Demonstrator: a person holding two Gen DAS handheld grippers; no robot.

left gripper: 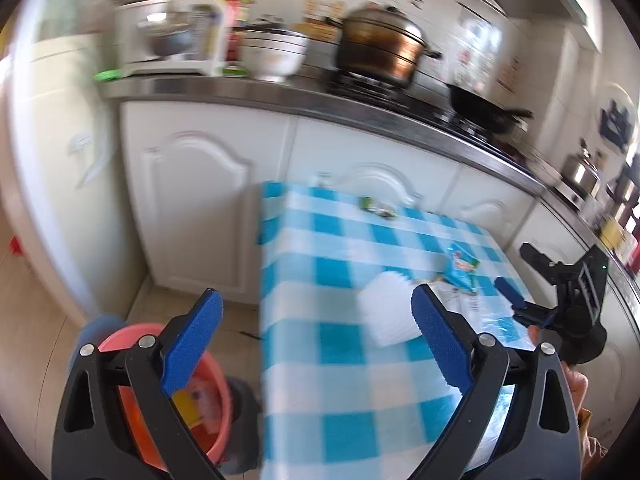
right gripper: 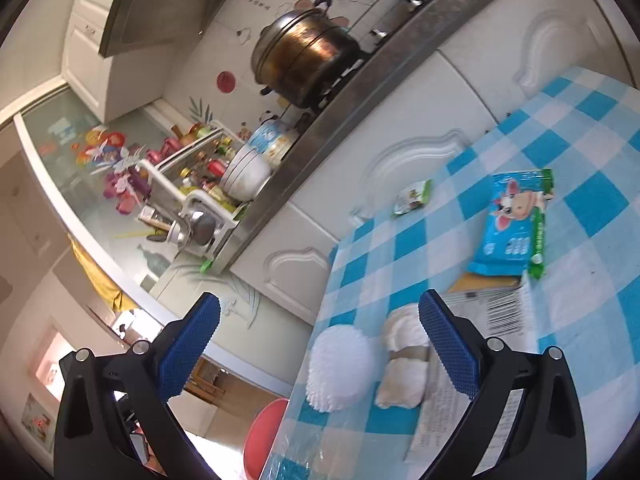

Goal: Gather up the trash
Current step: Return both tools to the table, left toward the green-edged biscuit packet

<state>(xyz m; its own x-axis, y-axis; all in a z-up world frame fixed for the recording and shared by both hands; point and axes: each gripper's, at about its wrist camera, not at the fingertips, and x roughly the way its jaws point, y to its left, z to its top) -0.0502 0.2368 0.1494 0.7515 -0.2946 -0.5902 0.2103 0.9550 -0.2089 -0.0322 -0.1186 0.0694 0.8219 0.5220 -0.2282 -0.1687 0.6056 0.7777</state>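
Note:
A blue-and-white checked table [left gripper: 340, 380] [right gripper: 580, 208] carries the trash. On it lie a white ribbed paper cup [left gripper: 388, 312] [right gripper: 340, 368], a crumpled tissue wad [right gripper: 404, 364], a blue snack wrapper [left gripper: 462, 266] [right gripper: 516, 224], a small green wrapper [left gripper: 378, 206] [right gripper: 414, 198] and a printed paper sheet [right gripper: 492, 312]. My left gripper [left gripper: 316, 340] is open and empty above the table's near-left edge. My right gripper [right gripper: 320, 344] is open and empty, hovering by the cup and tissue; it also shows at the right of the left wrist view [left gripper: 520, 276].
A red basin [left gripper: 172, 392] [right gripper: 266, 440] with scraps inside stands on the floor left of the table. Behind the table run white cabinets [left gripper: 208, 200] and a steel counter [left gripper: 360, 112] with a brass pot [left gripper: 380, 52] [right gripper: 308, 56], a wok [left gripper: 480, 108] and bowls.

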